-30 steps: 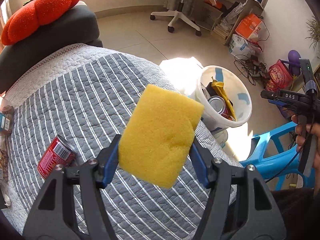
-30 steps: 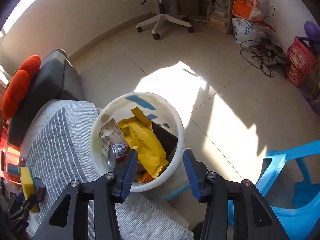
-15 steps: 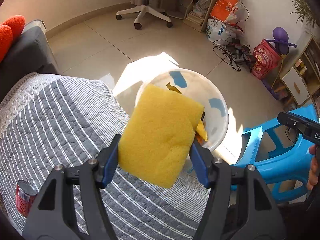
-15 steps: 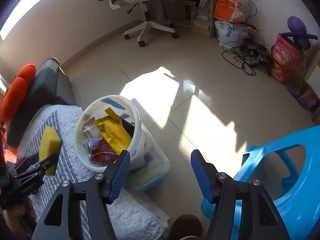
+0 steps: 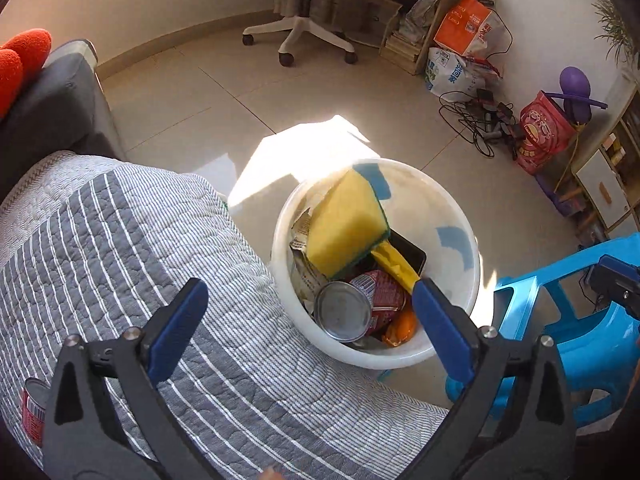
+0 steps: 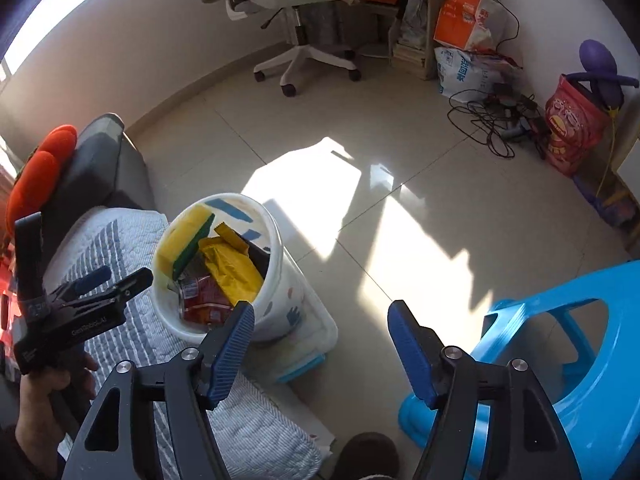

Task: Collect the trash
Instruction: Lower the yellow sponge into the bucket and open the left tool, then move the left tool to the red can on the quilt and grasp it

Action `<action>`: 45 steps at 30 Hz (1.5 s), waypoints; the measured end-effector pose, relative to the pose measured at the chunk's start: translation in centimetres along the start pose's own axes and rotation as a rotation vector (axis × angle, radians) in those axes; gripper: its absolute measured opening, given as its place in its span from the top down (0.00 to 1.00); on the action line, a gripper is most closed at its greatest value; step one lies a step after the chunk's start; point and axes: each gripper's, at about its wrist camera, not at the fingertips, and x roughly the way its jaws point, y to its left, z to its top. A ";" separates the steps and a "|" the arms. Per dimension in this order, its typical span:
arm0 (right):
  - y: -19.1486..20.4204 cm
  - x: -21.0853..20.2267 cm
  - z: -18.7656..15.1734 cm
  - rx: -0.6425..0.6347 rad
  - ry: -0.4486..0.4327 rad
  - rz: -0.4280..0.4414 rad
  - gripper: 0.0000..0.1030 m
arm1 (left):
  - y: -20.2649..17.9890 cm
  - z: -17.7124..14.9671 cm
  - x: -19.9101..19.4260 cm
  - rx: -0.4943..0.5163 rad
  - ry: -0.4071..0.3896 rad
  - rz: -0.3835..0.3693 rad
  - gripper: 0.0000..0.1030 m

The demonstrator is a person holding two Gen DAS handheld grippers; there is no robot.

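A white bucket [image 5: 460,280] stands on the floor beside the quilted sofa [image 5: 120,248]. A yellow sponge [image 5: 344,224] with a green back lies tilted inside it, on a crushed red can [image 5: 352,308], a yellow wrapper [image 5: 394,266] and other wrappers. My left gripper [image 5: 308,312] is open and empty, just above the bucket's near rim. My right gripper [image 6: 320,332] is open and empty over the floor, right of the bucket [image 6: 276,280]. The sponge [image 6: 184,240] and the left gripper [image 6: 108,280] also show in the right wrist view. A red can [image 5: 34,412] lies on the quilt at the lower left.
A blue plastic stool [image 5: 568,328] stands right of the bucket; it also shows in the right wrist view [image 6: 560,344]. An office chair [image 6: 300,20], bags, boxes and cables [image 6: 492,124] are at the far wall. An orange cushion [image 6: 40,172] sits on the sofa arm.
My left gripper swung over the bucket, opened and let go of the yellow sponge, which now lies in the bucket. My right gripper moved right, away from the bucket.
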 end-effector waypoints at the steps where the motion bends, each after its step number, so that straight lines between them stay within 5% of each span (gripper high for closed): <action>1: 0.2 -0.1 0.0 -0.004 -0.001 0.001 0.30 | 0.3 -0.4 -0.5 0.005 -0.004 0.005 0.01; 17: 8.3 -0.3 -1.4 -0.137 0.017 0.049 0.22 | 9.3 -7.0 -9.0 -0.011 -0.047 0.166 0.01; 24: 14.2 0.3 -3.0 -0.256 0.033 0.057 0.21 | 15.8 -10.4 -11.2 -0.144 -0.037 0.306 0.01; 31: 19.2 1.4 -4.5 -0.347 0.057 0.050 0.21 | 21.5 -12.8 -11.2 -0.290 0.045 0.274 0.01; 37: 21.7 2.4 -5.0 -0.369 0.080 0.055 0.20 | 23.6 -13.3 -7.4 -0.265 0.123 0.236 0.01; 45: 22.0 3.3 -5.2 -0.385 0.103 0.041 0.20 | 21.9 -13.2 -3.5 -0.142 0.189 0.213 0.09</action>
